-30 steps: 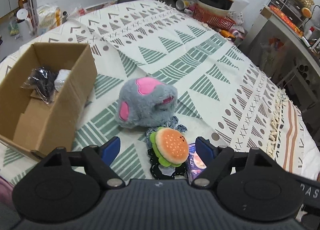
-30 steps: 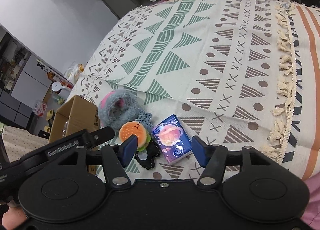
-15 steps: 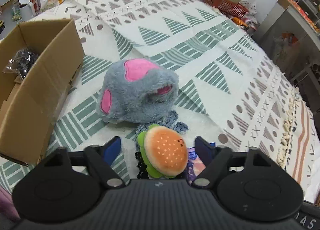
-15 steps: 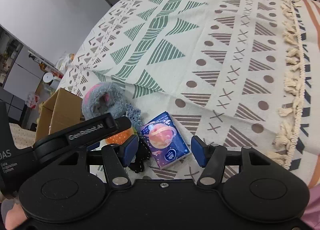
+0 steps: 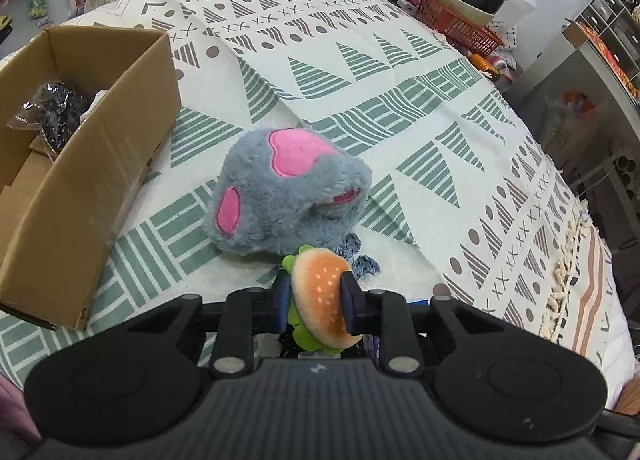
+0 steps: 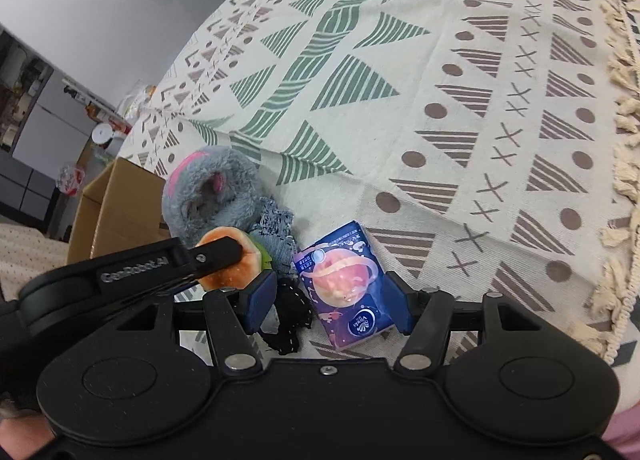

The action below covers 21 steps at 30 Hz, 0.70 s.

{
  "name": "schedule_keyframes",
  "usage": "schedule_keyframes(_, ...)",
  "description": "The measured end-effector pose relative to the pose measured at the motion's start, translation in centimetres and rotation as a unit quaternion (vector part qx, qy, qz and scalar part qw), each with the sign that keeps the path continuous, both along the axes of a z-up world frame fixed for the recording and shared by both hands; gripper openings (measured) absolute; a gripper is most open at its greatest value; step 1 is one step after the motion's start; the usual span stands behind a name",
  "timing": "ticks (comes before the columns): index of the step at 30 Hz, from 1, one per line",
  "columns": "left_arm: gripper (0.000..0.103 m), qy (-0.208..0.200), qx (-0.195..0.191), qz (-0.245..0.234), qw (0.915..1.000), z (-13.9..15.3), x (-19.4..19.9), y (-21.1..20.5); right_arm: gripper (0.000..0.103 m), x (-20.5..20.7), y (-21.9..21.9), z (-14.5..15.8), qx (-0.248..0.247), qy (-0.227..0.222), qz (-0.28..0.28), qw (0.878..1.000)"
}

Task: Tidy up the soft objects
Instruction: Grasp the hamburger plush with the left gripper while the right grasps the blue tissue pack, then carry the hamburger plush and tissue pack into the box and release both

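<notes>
As I look through the left wrist camera: my left gripper (image 5: pixel 314 294) has its fingers clamped on the round orange-and-green plush burger (image 5: pixel 322 294), one blue pad on each side of the bun.
Behind the burger: the fluffy grey plush toy with pink patches (image 5: pixel 286 194) lies on the cream cloth with green triangle print (image 5: pixel 400 100), touching the burger's far edge.
Blue scrap: a bit of blue-grey fabric (image 5: pixel 362 258) peeks out just beside the burger.
Left side: I see the open brown cardboard box (image 5: pixel 92 164) near the grey plush, with a crinkly black plastic-wrapped bundle (image 5: pixel 52 118) inside.

Right wrist camera, fingers: my right gripper (image 6: pixel 330 302) is spread wide, gripping nothing.
Between them: the purple tissue packet with planet artwork (image 6: pixel 346 286) lies flat on the cloth, and a black lacy fabric piece (image 6: pixel 290 314) sits beside the left pad.
Further left: I see the other gripper's arm across the burger, grey plush just behind.
</notes>
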<state>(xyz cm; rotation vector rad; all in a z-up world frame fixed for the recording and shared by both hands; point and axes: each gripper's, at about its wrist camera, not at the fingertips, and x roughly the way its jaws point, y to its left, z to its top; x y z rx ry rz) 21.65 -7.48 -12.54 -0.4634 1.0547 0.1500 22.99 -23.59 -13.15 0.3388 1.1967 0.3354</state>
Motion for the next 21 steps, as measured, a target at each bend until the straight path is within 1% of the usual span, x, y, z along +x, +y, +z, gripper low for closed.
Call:
schedule_keyframes(5,0.025,-0.006,0.001,0.010,0.9999,0.3,-0.2,0.8,0.059,0.4,0.8,-0.8,-0.018,0.003,0.011,1.000)
schedule_keyframes(8,0.025,-0.008,0.004,0.010,0.9999,0.5,-0.5,1.2,0.059,0.3,1.7,-1.3,-0.048,-0.004,0.028,0.998)
schedule_keyframes(10,0.025,-0.010,0.005,0.011,0.9999,0.7,-0.8,1.3,0.058,0.1,2.3,-1.8,-0.069,-0.001,0.045,0.997)
schedule_keyframes(13,0.025,-0.012,0.004,0.016,0.9998,1.1,-1.3,1.6,0.054,-0.3,3.3,-2.6,-0.108,-0.001,0.070,0.992)
schedule_keyframes(14,0.025,-0.014,0.005,0.016,0.9998,1.3,-1.5,1.6,0.053,-0.3,3.4,-2.6,-0.113,-0.005,0.073,0.991)
schedule_keyframes(19,0.025,-0.026,0.010,0.017,0.9995,2.5,-2.7,2.2,0.051,-0.6,2.7,-1.9,-0.113,-0.012,0.054,0.992)
schedule_keyframes(21,0.025,-0.032,0.011,0.018,0.9993,3.1,-3.3,2.5,0.051,-0.8,2.2,-1.4,-0.106,-0.015,0.046,0.993)
